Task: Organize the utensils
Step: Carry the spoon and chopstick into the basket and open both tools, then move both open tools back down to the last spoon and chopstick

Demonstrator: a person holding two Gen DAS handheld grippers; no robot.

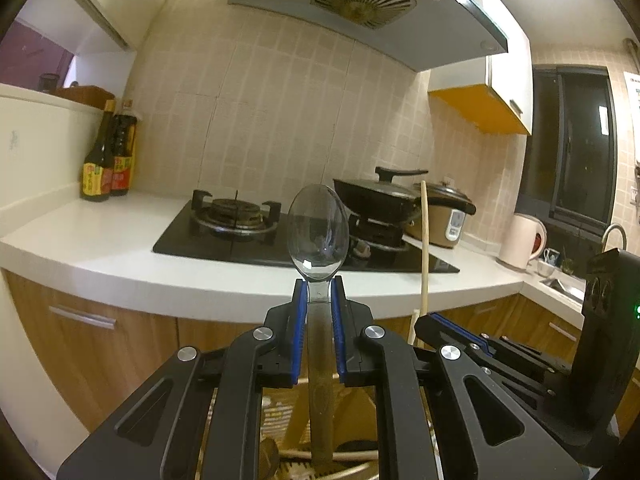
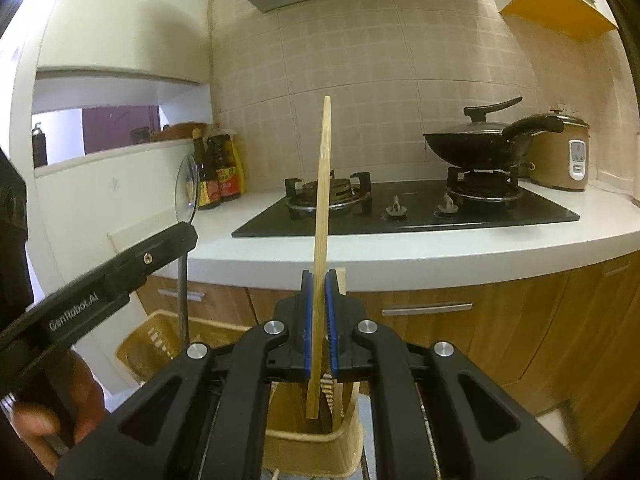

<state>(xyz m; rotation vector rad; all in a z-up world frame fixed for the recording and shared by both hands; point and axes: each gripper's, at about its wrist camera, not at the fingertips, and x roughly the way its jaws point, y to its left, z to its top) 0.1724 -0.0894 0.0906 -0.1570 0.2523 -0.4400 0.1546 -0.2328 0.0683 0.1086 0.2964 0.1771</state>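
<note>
My left gripper (image 1: 319,284) is shut on the neck of a metal spoon (image 1: 318,228), held upright with its bowl at the top; the spoon also shows in the right wrist view (image 2: 187,188), at the left. My right gripper (image 2: 319,276) is shut on a wooden chopstick (image 2: 322,200) that stands upright; it shows in the left wrist view (image 1: 424,248) too. Below both grippers stands a yellow slotted utensil holder (image 2: 312,448) with wooden utensils in it. Both grippers hover above it, in front of the counter.
A white counter (image 1: 120,256) carries a black gas hob (image 2: 400,216), a lidded wok (image 2: 476,144), a rice cooker (image 2: 564,152) and sauce bottles (image 1: 108,156). Wooden drawers (image 2: 428,332) are below. A kettle (image 1: 522,240) and a sink are at the right.
</note>
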